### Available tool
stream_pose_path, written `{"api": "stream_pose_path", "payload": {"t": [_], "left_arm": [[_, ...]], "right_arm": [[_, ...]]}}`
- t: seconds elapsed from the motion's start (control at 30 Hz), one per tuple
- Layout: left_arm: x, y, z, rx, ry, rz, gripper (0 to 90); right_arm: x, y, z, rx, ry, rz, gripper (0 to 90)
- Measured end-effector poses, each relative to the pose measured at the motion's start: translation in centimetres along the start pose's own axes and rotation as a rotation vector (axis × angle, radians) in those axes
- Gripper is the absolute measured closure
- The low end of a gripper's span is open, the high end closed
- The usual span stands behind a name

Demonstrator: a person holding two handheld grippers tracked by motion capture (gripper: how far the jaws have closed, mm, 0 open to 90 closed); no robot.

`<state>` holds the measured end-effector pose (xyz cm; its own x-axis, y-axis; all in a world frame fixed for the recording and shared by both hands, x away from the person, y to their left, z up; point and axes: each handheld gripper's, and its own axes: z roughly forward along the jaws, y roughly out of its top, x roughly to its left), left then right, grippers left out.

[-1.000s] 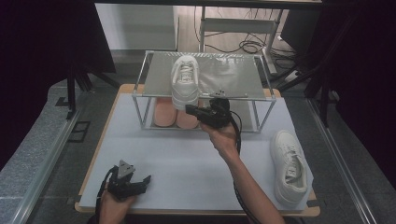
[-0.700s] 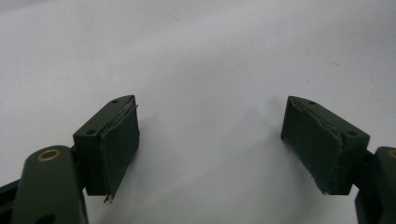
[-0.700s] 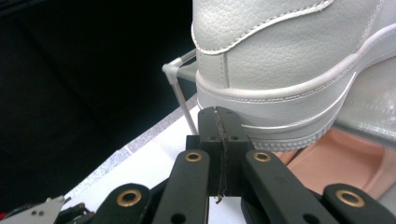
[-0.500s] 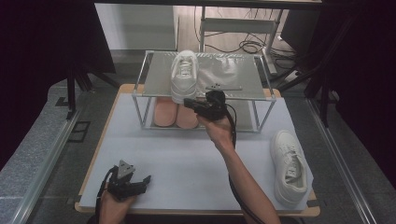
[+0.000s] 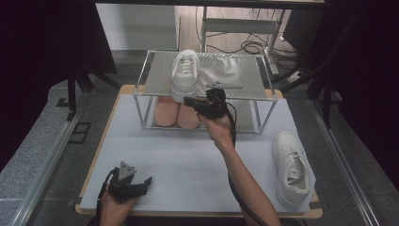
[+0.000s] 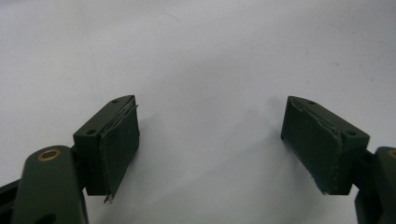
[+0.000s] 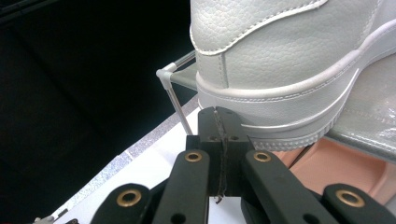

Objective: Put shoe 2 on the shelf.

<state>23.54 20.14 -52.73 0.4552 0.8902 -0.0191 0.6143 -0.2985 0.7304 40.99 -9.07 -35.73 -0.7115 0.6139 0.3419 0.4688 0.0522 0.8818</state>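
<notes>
White shoe (image 5: pixel 183 74) stood on the top shelf of the wire rack (image 5: pixel 263 84), long axis running near-to-far, heel at the near edge and overhanging it slightly. Right gripper (image 5: pixel 192 100) was at that heel, jaws pressed together on nothing; in the right gripper view the closed tips (image 7: pixel 219 122) sat just below and against the heel's sole (image 7: pixel 280 116). Likely a push or nudge, not a grasp. Left gripper (image 5: pixel 146 180) rested at the table's near left, jaws spread wide over bare tabletop (image 6: pixel 205 56), well apart from the rack. Second white shoe (image 5: pixel 292 167) lay at near right.
</notes>
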Motion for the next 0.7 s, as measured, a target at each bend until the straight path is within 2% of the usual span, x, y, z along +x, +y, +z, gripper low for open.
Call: {"api": "stream_pose_path", "payload": {"t": [0.07, 0.37, 0.6, 0.7], "left_arm": [[0.00, 0.00, 0.00, 0.000, 0.000, 0.000, 19.4], [0.00, 0.00, 0.00, 0.000, 0.000, 0.000, 19.5], [0.00, -0.01, -0.01, 0.000, 0.000, 0.000, 19.5], [0.00, -0.01, -0.01, 0.000, -0.001, 0.000, 19.4]], "right_arm": [[0.06, -0.03, 0.17, 0.011, -0.006, -0.005, 90.0], [0.10, 0.15, 0.43, -0.005, -0.014, 0.005, 90.0], [0.07, -0.04, 0.78, 0.001, -0.006, 0.011, 90.0], [0.32, 0.01, 0.66, 0.007, -0.019, -0.005, 90.0]]}}
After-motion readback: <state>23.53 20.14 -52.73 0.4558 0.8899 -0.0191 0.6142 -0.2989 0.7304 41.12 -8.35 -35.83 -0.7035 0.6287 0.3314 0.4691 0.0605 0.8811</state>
